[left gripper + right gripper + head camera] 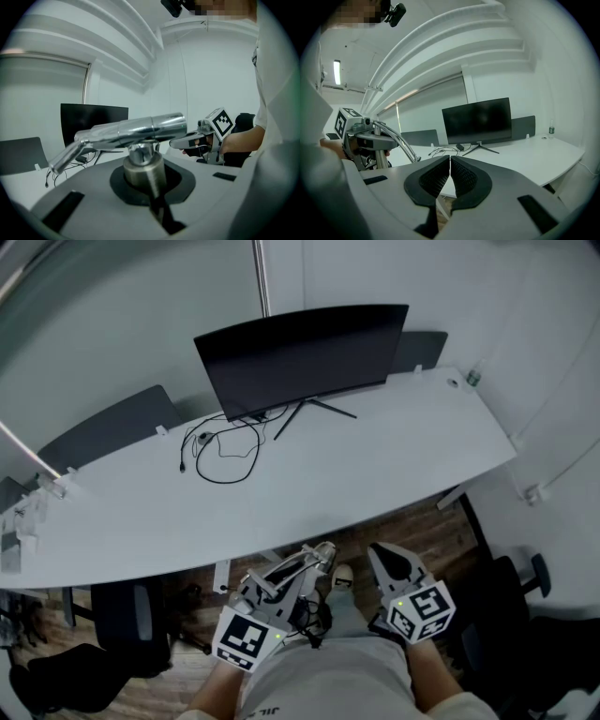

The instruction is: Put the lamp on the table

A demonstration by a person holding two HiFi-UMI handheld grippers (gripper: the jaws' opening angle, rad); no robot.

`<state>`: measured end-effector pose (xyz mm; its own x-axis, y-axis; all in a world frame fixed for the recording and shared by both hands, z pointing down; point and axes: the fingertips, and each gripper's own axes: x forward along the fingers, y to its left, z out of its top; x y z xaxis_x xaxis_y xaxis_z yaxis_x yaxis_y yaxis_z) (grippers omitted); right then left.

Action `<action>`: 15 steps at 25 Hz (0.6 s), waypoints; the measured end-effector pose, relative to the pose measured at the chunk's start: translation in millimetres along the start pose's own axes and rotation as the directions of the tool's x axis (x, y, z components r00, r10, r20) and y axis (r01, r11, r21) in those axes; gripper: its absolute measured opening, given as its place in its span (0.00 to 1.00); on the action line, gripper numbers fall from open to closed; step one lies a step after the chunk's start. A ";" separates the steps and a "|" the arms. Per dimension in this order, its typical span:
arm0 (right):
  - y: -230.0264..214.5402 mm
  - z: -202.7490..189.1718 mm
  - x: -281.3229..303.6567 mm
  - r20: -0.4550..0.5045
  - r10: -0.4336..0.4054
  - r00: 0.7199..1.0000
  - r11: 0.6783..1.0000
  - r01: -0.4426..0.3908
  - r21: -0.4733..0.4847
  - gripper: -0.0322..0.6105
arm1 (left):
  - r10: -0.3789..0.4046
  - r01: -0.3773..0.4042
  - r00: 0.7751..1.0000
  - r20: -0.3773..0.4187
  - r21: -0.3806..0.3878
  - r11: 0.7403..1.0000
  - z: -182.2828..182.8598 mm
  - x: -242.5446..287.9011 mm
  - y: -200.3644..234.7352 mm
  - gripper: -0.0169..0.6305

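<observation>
You are carrying the polished silver metal lamp [140,129] in your left claw [281,589]. Its jaws are clamping the lamp's round post, and the long tubular head is lying crosswise just above them, with a thinner arm slanting down to the left in the left gripper view. Your right claw [450,169] is closed with nothing in it, the ribbed pads meeting, and it is riding just beside the left one without touching the lamp.

So the pick-up is done, but the placing is not. In the head view the lamp is hanging in front of your body over the brown wood floor [422,531], on your side of the near edge of the long curved white table [375,465], and no part of it is resting on the tabletop yet.

By my reading, you are now facing the carry forward over the edge, the lowering until the lamp's foot is sitting flat, and the release. I cannot see the foot, since it is sitting below the jaws.

The black curved monitor [305,352] is standing towards the back, and a loop of black cables [225,451] is lying to its left. The broad bare stretch in front of the monitor is looking like the easiest landing spot.
</observation>
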<state>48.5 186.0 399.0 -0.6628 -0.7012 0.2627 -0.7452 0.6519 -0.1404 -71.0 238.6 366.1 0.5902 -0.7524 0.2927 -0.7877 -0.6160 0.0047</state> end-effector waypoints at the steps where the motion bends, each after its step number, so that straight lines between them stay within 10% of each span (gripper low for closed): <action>1: -1.7 -0.1 1.9 -0.001 0.001 1.000 1.000 -0.001 0.001 0.10 | 0.001 -0.001 1.000 0.000 -0.005 1.000 0.6 1.0 2.1 0.03; 15: -47.5 16.9 44.4 -0.003 0.013 1.000 1.000 -0.013 -0.002 0.10 | 0.022 -0.022 1.000 -0.006 -0.025 0.999 13.3 50.6 39.9 0.03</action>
<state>53.2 118.9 401.2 -0.6723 -0.6918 0.2634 -0.7363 0.6616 -0.1416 -70.2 172.9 368.4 0.5714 -0.7644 0.2986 -0.8048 -0.5931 0.0218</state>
